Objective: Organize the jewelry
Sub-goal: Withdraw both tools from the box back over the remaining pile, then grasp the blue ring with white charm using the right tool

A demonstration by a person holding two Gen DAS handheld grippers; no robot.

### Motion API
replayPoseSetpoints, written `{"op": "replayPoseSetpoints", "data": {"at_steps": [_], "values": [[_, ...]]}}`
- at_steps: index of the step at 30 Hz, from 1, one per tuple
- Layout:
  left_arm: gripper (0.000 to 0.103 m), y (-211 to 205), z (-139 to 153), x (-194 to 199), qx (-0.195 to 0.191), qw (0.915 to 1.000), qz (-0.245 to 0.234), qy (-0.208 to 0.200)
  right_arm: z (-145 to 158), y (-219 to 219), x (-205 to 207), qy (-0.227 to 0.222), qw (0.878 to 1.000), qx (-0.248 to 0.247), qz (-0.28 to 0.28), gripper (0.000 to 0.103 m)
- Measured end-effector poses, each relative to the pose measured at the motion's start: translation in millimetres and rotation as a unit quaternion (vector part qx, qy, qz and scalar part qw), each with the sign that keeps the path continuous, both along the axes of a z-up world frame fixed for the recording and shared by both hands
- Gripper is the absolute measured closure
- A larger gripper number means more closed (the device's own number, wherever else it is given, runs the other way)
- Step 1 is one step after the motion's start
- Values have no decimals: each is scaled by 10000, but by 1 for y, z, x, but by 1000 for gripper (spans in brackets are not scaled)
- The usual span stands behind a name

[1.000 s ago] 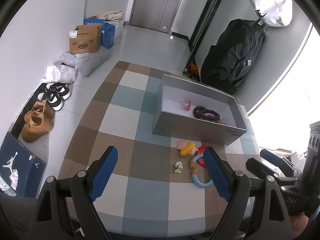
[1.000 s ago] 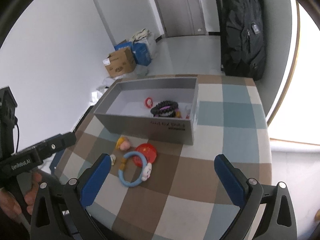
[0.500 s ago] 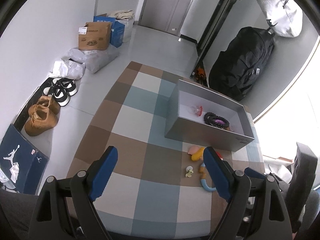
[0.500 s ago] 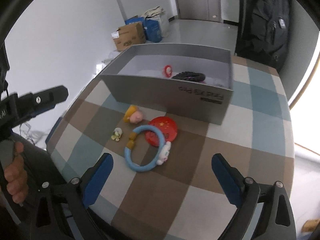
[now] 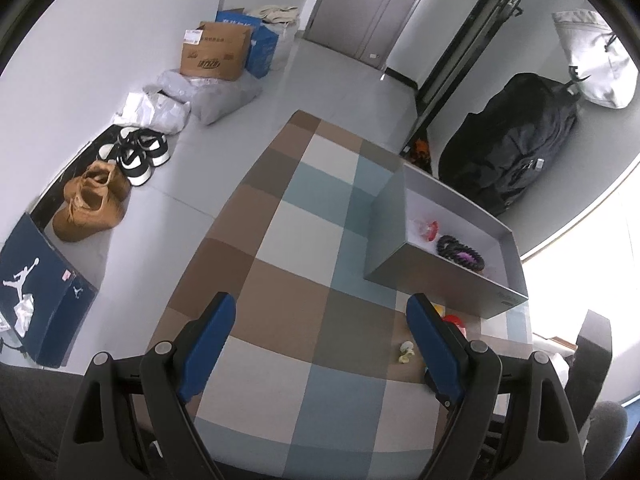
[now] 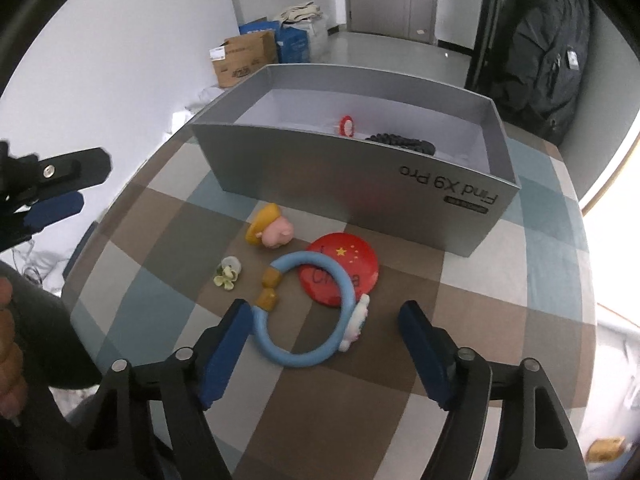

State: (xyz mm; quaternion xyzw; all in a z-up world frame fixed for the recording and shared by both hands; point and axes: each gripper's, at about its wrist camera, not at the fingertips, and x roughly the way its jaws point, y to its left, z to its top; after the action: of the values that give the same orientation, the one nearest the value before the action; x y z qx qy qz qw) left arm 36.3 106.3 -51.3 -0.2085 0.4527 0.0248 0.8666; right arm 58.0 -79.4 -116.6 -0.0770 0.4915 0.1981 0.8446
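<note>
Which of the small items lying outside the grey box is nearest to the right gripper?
The blue ring bracelet, lying between the right gripper fingers. The red badge, yellow-pink charm and pale flower lie farther away.

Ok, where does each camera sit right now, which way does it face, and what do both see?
Left wrist: on the left tongs, facing down across the checkered table; only its open blue fingers show.
Right wrist: on the right tongs, facing down at the blue bracelet, which lies between its fingers, untouched; a hand and the left tongs show at left.
Shared: grey box, small flower piece.
</note>
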Motion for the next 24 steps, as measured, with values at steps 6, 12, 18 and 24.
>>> {"op": "replayPoseSetpoints", "data": {"at_steps": [6, 12, 18, 24], "values": [[19, -6, 2, -2, 174, 9998, -45, -22, -1, 16, -11, -213, 9989, -311, 261, 43], [19, -2, 1, -1, 183, 9998, 81, 20, 1, 18, -9, -128, 9993, -216, 275, 44], [19, -7, -2, 0, 228, 9997, 28, 75, 4, 7, -7, 46, 9996, 102, 241, 44], [19, -19, -4, -1, 366, 9989, -261, 120, 14, -14, -7, 130, 9983, 568, 54, 44]]}}
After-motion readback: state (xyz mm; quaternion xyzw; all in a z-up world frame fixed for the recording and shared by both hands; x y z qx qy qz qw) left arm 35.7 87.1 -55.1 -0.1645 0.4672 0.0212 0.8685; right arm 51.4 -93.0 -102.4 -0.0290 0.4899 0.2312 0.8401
